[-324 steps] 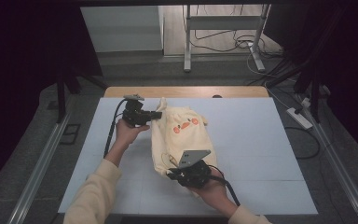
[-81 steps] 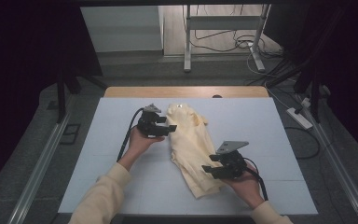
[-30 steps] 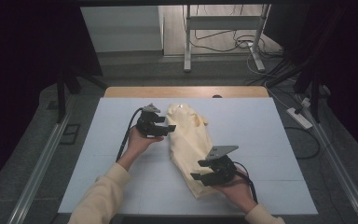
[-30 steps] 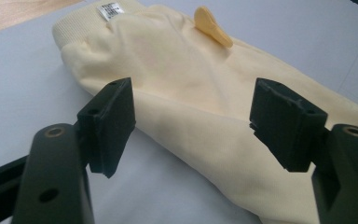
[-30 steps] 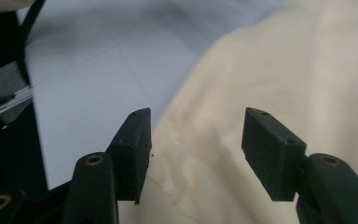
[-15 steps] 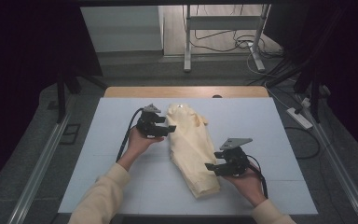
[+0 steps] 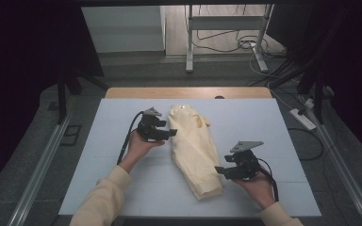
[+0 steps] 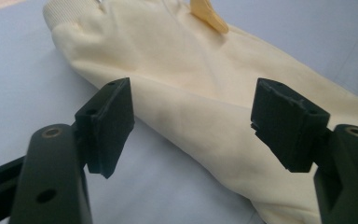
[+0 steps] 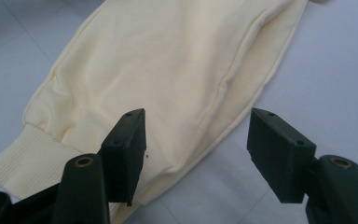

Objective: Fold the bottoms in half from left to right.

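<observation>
A cream sweatshirt, folded into a long narrow strip, lies slantwise on the pale blue mat. Its far end is near the left gripper and its ribbed hem is near the front. My left gripper is open beside the strip's upper left edge. In the left gripper view the gripper frames the sweatshirt without touching it. My right gripper is open at the strip's lower right edge. In the right gripper view the gripper stands over that edge of the sweatshirt, holding nothing.
The mat covers a wooden table whose far edge shows. A power strip and cables lie on the floor to the right. A metal stand rises behind the table. Bare mat spreads on both sides of the sweatshirt.
The sweatshirt, earlier wider with an orange print up, is now a narrow strip. Within the last second my right gripper drew back rightward off its lower part. The left gripper stayed put.
</observation>
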Tool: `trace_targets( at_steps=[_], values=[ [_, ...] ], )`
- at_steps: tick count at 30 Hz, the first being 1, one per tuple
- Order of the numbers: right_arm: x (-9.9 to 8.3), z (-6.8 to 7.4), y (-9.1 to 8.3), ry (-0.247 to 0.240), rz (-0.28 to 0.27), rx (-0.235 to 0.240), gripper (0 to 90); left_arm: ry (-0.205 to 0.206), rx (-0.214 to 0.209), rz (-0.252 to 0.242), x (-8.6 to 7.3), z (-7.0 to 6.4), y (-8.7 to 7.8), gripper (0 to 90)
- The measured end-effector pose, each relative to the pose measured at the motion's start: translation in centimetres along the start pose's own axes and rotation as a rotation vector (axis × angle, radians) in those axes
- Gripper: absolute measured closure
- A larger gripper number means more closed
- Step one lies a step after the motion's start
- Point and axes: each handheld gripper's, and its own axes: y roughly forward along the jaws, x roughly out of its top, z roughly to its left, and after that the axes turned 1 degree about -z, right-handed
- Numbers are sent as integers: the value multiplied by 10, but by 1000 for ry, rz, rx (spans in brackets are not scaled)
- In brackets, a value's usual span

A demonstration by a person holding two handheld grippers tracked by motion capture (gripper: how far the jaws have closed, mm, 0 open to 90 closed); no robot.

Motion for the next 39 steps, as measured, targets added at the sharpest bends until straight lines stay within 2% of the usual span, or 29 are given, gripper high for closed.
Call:
trace_targets(
  at_steps=[6,11,14,18,21,23,27,31,33,35,37,39],
  values=[
    [-4,1,0,-4,13,8,370,-7,2,17,-12,-7,-7,286],
    [-6,2,2,-7,25,11,364,10,10,20,-22,-14,-22,279],
    [-6,3,4,-7,26,7,362,6,9,11,-28,-17,-31,279],
    [-5,4,9,-8,43,-7,359,7,9,18,-37,-20,-38,279],
    [-6,6,16,-31,64,-42,358,17,7,24,-41,-24,-41,277],
    [-7,5,22,-29,90,-44,356,24,8,23,-43,-26,-44,277],
    [-9,3,25,-2,106,-34,360,28,4,20,-44,-26,-46,277],
    [-12,-1,29,54,123,21,418,34,3,28,-44,-26,-44,277],
    [-12,-2,29,67,121,26,434,36,1,27,-44,-27,-44,277],
    [-12,-1,29,65,123,44,509,37,1,24,-44,-26,-45,278],
    [-12,0,30,65,125,78,628,35,2,22,-44,-26,-45,279],
    [-12,1,31,66,128,100,692,34,2,22,-44,-25,-45,279]
  ],
)
